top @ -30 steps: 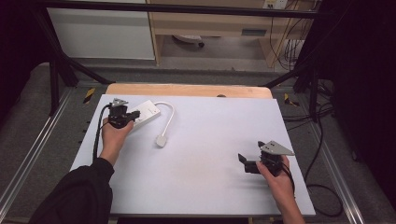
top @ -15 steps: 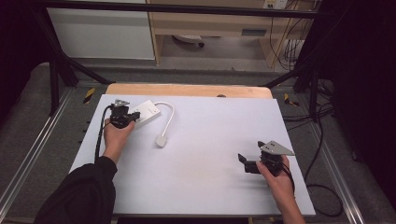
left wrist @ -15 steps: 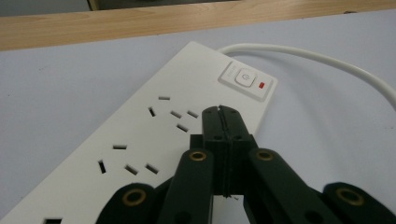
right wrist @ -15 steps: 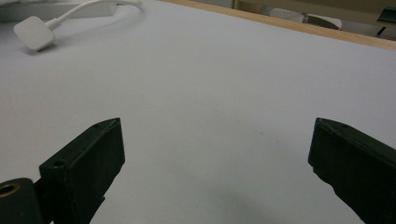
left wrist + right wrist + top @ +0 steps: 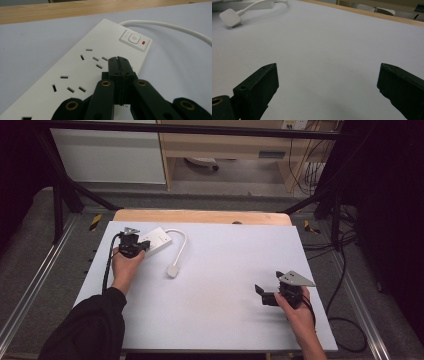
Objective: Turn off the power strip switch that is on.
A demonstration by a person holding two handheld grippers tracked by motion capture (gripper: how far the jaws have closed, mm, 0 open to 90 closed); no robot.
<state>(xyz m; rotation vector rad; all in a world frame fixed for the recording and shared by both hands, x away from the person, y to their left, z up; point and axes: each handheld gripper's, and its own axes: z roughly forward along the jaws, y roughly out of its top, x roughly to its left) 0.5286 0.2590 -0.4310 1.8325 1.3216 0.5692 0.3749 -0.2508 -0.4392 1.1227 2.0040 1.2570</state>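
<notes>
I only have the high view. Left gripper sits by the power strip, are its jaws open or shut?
Observer: Shut. In the left gripper view the left gripper has its jaws pressed together, tips over the power strip.
Operator: Near the switch?
Observer: Short of it. The power button lies beyond the tips, with a red indicator beside it.
Operator: Right gripper?
Observer: The right gripper is wide open over the bare table, holding nothing.
</notes>
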